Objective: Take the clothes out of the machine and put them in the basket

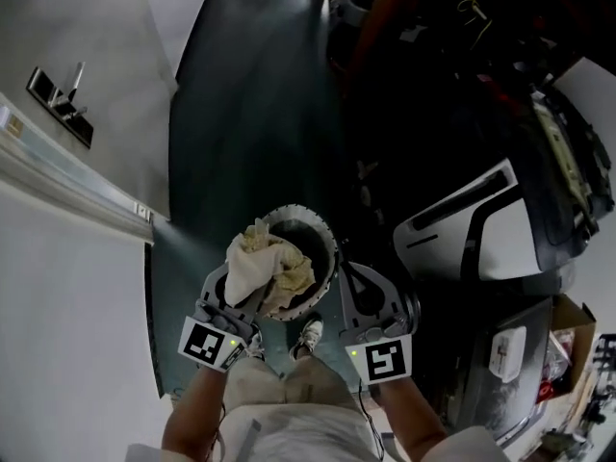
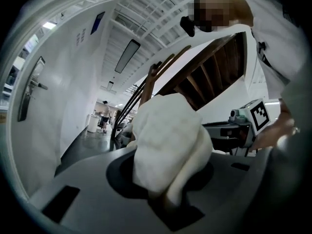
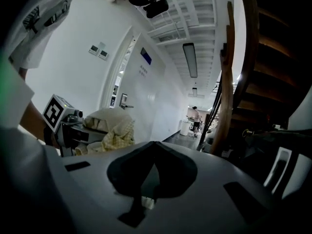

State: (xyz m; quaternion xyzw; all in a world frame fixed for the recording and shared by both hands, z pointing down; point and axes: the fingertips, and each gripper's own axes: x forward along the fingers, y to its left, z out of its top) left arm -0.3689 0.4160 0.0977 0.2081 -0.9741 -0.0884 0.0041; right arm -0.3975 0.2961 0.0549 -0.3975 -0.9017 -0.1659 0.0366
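A bundle of cream and pale yellow clothes hangs over the round basket, which has a light rim and a dark inside and stands on the dark floor. My left gripper is shut on this bundle. In the left gripper view the white cloth fills the space between the jaws and hides the fingertips. My right gripper is beside the basket's right rim. Its dark jaws meet at a point with nothing between them. From the right gripper view, the left gripper's marker cube and the clothes show at the left.
A white and black appliance stands to the right, with a cardboard box behind it. A white door with a handle lines the left wall. A wooden staircase rises on the right. The person's shoe is just below the basket.
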